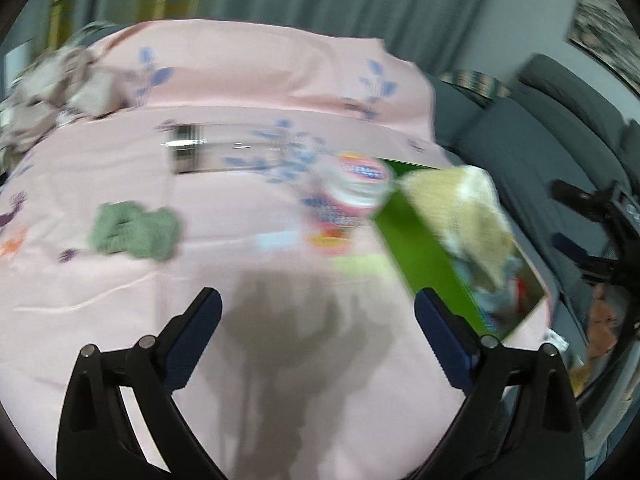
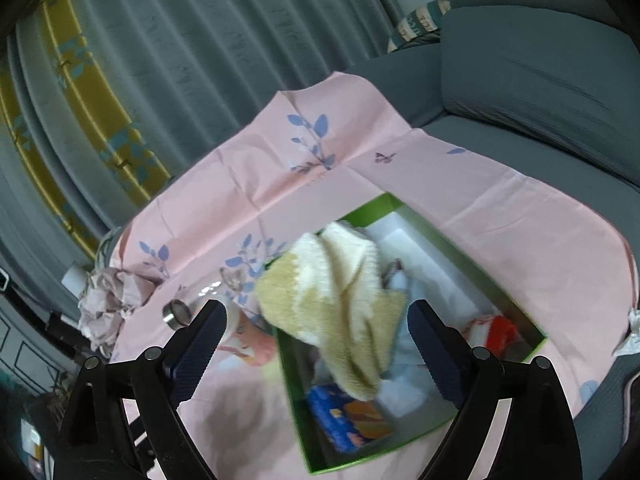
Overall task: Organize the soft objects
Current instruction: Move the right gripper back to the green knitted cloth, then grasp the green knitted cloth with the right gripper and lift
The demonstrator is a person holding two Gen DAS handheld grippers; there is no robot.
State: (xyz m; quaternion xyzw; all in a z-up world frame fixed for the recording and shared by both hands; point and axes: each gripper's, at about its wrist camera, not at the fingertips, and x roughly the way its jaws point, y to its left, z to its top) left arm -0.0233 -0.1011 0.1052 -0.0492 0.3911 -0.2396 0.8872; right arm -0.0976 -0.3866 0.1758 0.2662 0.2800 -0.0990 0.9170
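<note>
Left wrist view, blurred: the left gripper [image 1: 318, 306] has its jaws spread wide with nothing between them, over a pink sheet [image 1: 248, 80]. A green knit piece [image 1: 134, 232] lies on the sheet at far left. A printed cup [image 1: 352, 196] stands to the right, just beside a green box [image 1: 424, 256] whose rim a yellow cloth [image 1: 468, 216] drapes over. A crumpled grey cloth [image 1: 60, 84] sits at the far left edge.

Right wrist view: the right gripper [image 2: 316, 318] is also wide apart and grips nothing. The yellow cloth [image 2: 340, 304] lies between and beyond its fingers, over the near left rim of the box [image 2: 500, 300], not pinched. Inside are a red-white item [image 2: 494, 330] and a blue packet [image 2: 344, 416]. A metal-capped bottle [image 2: 178, 314] lies left.
</note>
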